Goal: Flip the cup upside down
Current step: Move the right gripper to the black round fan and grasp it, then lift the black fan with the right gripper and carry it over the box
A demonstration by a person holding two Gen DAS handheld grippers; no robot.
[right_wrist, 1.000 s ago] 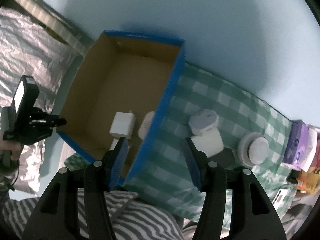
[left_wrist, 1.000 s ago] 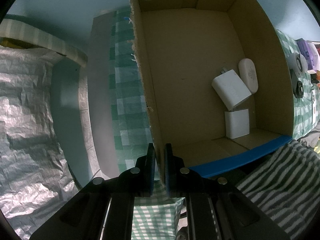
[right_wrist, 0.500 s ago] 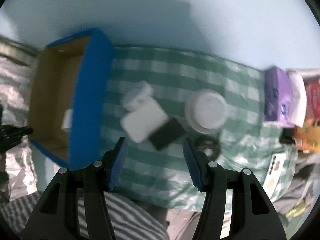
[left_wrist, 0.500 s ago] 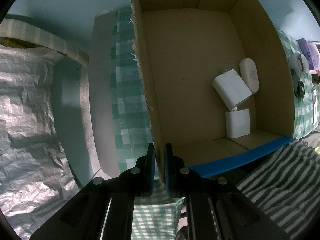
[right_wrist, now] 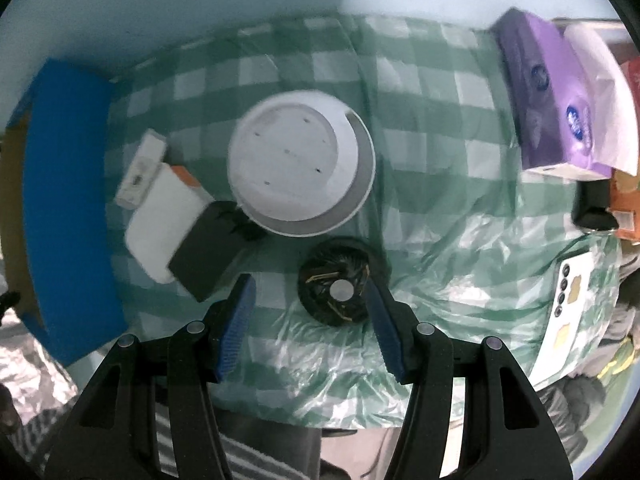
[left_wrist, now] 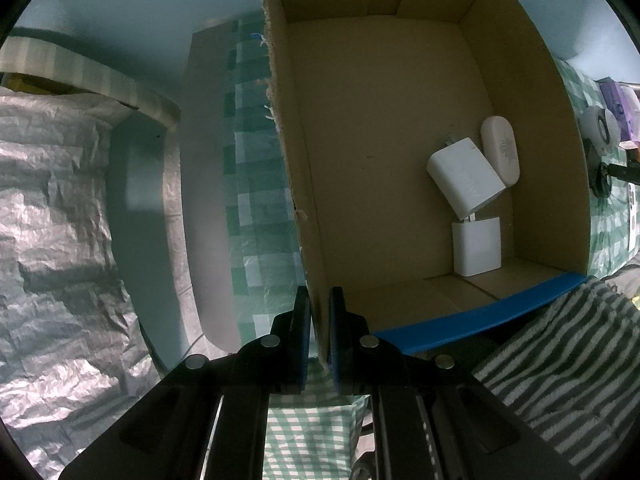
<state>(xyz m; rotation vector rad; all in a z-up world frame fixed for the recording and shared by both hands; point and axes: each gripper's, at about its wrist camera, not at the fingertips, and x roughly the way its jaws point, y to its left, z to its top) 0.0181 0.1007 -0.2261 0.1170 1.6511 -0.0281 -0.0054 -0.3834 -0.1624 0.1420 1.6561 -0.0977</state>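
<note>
The white round cup (right_wrist: pixel 300 164) stands on the green checked cloth (right_wrist: pixel 432 128) and is seen from above, with a flat white face and a grey ring on its right side. My right gripper (right_wrist: pixel 309 283) hangs open in front of it, apart from it. A black fan-like disc (right_wrist: pixel 336 292) with a silver centre lies between its blue fingers (right_wrist: pixel 238 316). My left gripper (left_wrist: pixel 319 294) is shut on the side wall of the cardboard box (left_wrist: pixel 296 184). At the far right of the left wrist view a small white round thing (left_wrist: pixel 598 130) shows, probably the cup.
The box (right_wrist: pixel 68 208) with blue edges holds two white chargers (left_wrist: pixel 464 182) and a white case (left_wrist: pixel 500 150). A black block (right_wrist: pixel 204 248) and white items (right_wrist: pixel 160 204) lie left of the cup. Purple tissue packs (right_wrist: pixel 548 92) and a white phone (right_wrist: pixel 568 300) sit right. Crinkled foil (left_wrist: pixel 60 220) lies left.
My right gripper has swung right from the box to above the cup and the black disc, and moved closer to them. The left gripper has stayed shut on the box wall.
</note>
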